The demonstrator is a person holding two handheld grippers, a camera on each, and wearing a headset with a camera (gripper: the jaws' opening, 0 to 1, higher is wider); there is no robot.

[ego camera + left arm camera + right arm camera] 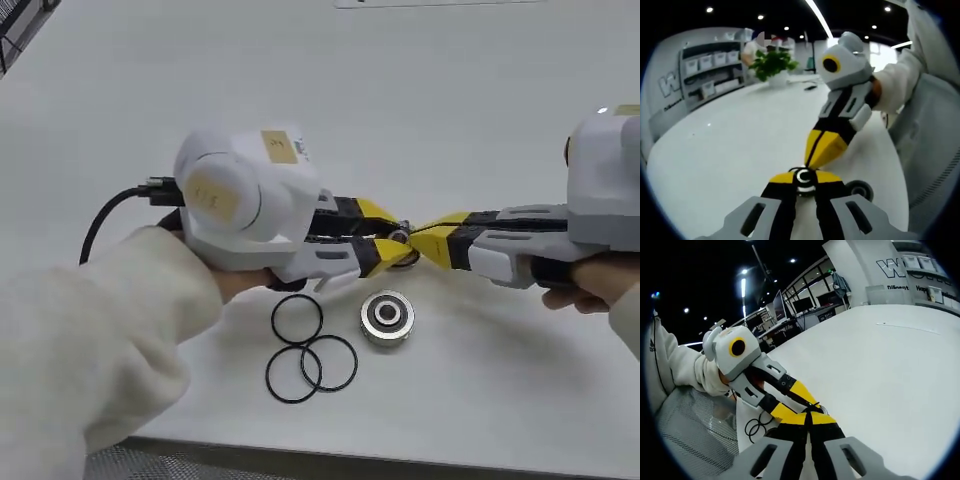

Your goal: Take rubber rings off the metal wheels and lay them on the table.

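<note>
Rubber rings point(296, 345), three in number, are seen lying flat on the white tabletop point(480, 120) at the near edge. One is set apart and the other two overlap just nearer. Just to their right a bare wheel point(387, 317) rests on its side, and no black band can be made out round its rim. From this it is judged that much of the work is done. One wheel is in hand, and whether more wheels are to come cannot be told. The held wheel point(803, 176) is raised above the tabletop, a little beyond the bare one. It is clamped between the yellow tips of the left tool point(398, 246). The right tool point(416, 238) is brought in from the right until the two sets of tips meet. Its jaws are drawn together, and a thin dark line is seen at their ends. It is taken to be a fourth ring being nipped, though this is too fine to be confirmed. The rings are shown as thin, matte black hoops, even in thickness and round at rest, and they are judged pliable and stretchy. The wheels are short, thick discs of bright polished metal with a darker recessed band round a pale hub. They are judged hard, smooth and fairly heavy. The tabletop is smooth, plain and faintly glossy.
</note>
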